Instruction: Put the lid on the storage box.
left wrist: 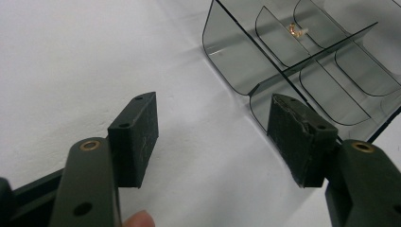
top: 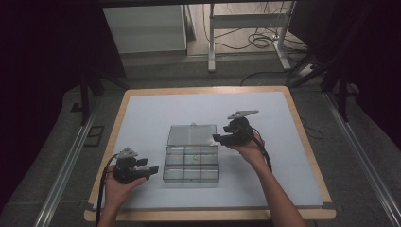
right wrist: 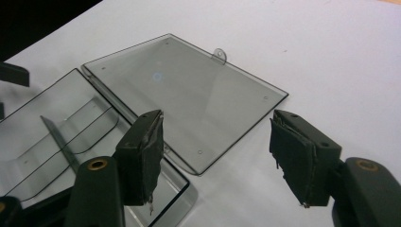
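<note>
A clear smoky plastic compartment box point(top: 191, 163) lies mid-table with its lid point(top: 191, 135) folded flat open behind it. One middle compartment holds a small brass-coloured part point(left wrist: 294, 30). My left gripper point(top: 150, 170) hovers just left of the box, open and empty; in the left gripper view point(left wrist: 213, 142) the box corner point(left wrist: 236, 61) lies ahead to the right. My right gripper point(top: 218, 138) sits at the lid's right edge, open and empty, and in the right gripper view point(right wrist: 215, 158) it frames the lid point(right wrist: 184, 94) and the box's corner point(right wrist: 177, 194).
A white sheet point(top: 151, 113) covers the wooden table point(top: 298, 123). Bare sheet stretches all round the box. Beyond the table's far edge stand a metal frame point(top: 246, 28) and loose cables point(top: 262, 42) on the floor.
</note>
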`<state>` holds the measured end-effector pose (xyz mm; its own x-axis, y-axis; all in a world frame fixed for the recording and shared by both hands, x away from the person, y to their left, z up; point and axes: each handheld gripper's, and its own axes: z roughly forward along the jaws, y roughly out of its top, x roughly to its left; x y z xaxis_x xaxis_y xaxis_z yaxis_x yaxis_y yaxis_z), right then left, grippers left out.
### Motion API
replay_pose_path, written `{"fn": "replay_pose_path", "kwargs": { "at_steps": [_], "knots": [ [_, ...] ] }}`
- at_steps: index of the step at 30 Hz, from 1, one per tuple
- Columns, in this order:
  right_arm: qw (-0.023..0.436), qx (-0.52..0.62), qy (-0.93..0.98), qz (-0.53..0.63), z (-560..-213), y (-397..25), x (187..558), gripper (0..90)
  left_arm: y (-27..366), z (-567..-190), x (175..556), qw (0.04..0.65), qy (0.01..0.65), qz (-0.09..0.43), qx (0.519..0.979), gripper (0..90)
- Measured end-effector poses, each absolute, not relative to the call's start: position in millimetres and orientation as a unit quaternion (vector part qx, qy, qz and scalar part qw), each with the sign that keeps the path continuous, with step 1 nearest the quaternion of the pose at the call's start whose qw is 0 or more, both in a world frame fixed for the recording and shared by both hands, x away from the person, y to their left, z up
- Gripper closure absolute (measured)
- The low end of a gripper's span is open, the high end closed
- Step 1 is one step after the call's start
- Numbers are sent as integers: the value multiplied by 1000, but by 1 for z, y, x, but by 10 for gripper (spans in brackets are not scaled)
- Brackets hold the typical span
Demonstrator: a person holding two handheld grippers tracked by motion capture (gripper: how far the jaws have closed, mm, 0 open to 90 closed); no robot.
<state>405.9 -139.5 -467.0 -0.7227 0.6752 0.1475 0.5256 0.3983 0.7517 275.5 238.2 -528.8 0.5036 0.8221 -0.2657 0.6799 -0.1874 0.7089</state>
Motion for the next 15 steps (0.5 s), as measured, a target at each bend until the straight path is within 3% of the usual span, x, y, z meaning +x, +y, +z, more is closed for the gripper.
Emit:
{"fn": "replay_pose_path", "kwargs": {
  "at_steps": [15],
  "knots": [
    [76, 384, 831, 395, -480, -137, 422, 347, 238, -528, 275, 407, 490, 87, 766, 350]
  ]
}}
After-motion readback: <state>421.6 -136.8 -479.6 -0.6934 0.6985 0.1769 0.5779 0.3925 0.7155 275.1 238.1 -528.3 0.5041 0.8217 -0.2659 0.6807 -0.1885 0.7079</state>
